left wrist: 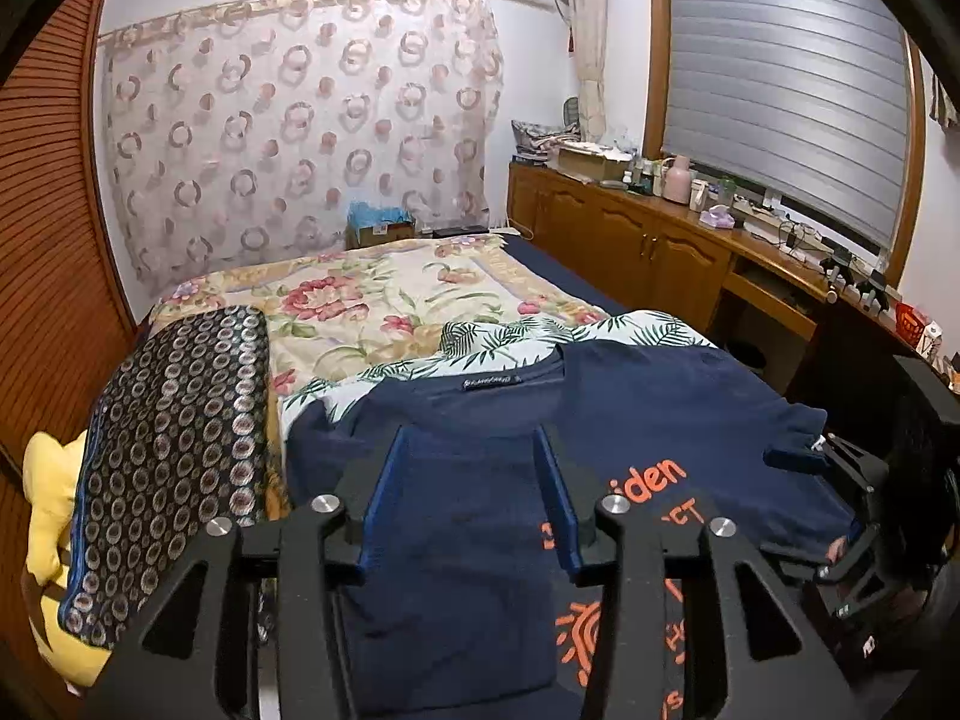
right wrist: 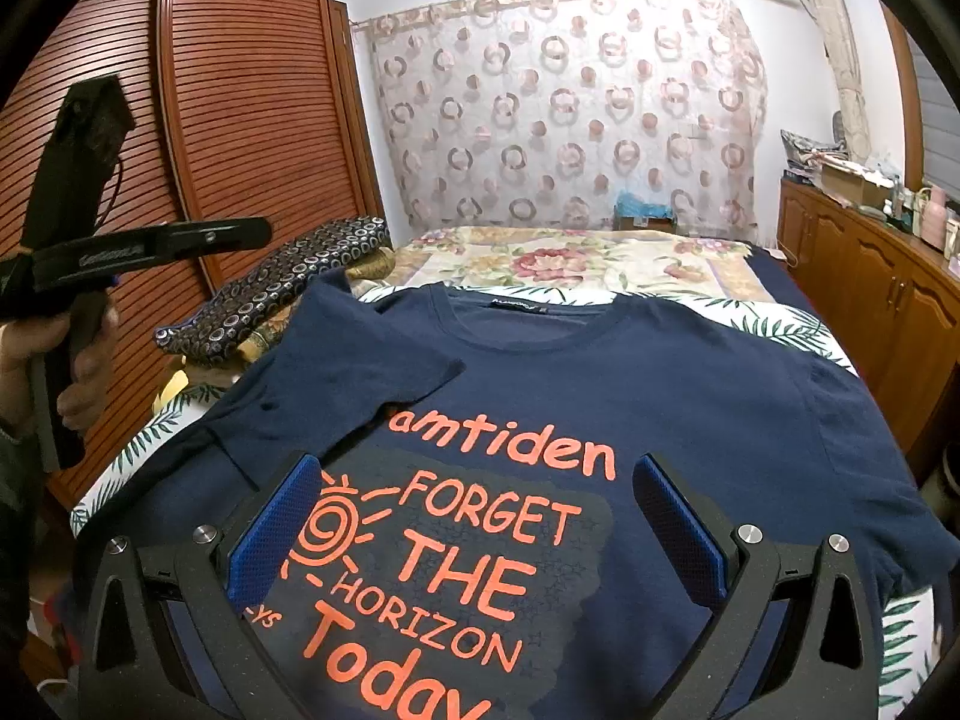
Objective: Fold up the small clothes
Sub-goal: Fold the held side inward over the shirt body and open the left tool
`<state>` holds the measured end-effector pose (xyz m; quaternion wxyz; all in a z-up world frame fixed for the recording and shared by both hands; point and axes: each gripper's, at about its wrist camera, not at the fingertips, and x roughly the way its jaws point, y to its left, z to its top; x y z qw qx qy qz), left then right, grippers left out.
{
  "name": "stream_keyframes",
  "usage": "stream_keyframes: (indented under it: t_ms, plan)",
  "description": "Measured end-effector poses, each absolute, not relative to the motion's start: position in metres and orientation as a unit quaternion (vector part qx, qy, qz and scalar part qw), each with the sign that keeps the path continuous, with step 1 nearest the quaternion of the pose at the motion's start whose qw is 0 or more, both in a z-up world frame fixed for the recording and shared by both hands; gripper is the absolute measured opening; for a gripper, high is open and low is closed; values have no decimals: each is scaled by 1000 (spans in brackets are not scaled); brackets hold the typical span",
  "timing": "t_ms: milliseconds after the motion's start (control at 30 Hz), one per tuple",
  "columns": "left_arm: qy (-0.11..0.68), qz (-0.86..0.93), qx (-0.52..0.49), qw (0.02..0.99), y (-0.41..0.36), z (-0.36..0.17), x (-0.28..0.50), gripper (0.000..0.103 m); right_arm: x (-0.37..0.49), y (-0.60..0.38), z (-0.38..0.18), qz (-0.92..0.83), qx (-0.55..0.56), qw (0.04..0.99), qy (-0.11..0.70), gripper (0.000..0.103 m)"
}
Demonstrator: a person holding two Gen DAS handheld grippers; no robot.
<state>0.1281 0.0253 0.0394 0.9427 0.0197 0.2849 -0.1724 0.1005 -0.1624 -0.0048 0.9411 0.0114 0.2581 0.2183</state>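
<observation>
Navy shirt (right wrist: 600, 396) lies flat under both spread, empty grippers: left (left wrist: 474, 450), right (right wrist: 474, 480); its collar sits at twelve o'clock

- The left black two-finger gripper with blue ribbed pads (left wrist: 474, 438) points forward and slightly down, its jaws parted with nothing pressed between them.
- The right black two-finger gripper with blue textured pads (right wrist: 474, 474) hangs tilted downward, jaws spread wide and empty.
- A person's bare left hand (right wrist: 54, 372) wraps the left gripper's dark handle, seen at the right camera's left edge.
</observation>
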Motion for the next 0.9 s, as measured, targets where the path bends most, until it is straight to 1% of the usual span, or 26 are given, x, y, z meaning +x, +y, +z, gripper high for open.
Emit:
stream_keyframes:
  t_ms: [33, 67, 100, 133, 400, 633, 900]
  plan:
    - [284, -168, 21, 944, 27, 38, 127, 61, 100, -161, -5, 219, 12, 941, 258, 103]
    - [283, -164, 21, 945, 32, 37, 122, 66, 101, -160, -5, 219, 12, 941, 258, 103]
    - [281, -162, 20, 946, 32, 35, 120, 73, 101, -159, -5, 220, 12, 941, 258, 103]
    - [280, -160, 18, 946, 34, 33, 117, 77, 101, -159, -4, 220, 11, 941, 258, 103]
    - [292, -125, 12, 948, 38, -1, 94, 77, 102, -170, -6, 219, 4, 941, 256, 103]
    - [351, -124, 21, 928, 29, -42, 102, 77, 103, -184, -7, 206, -13, 943, 261, 103]
    - [399, -129, 47, 906, 15, -69, 115, 77, 88, -227, -6, 168, -33, 950, 263, 103]
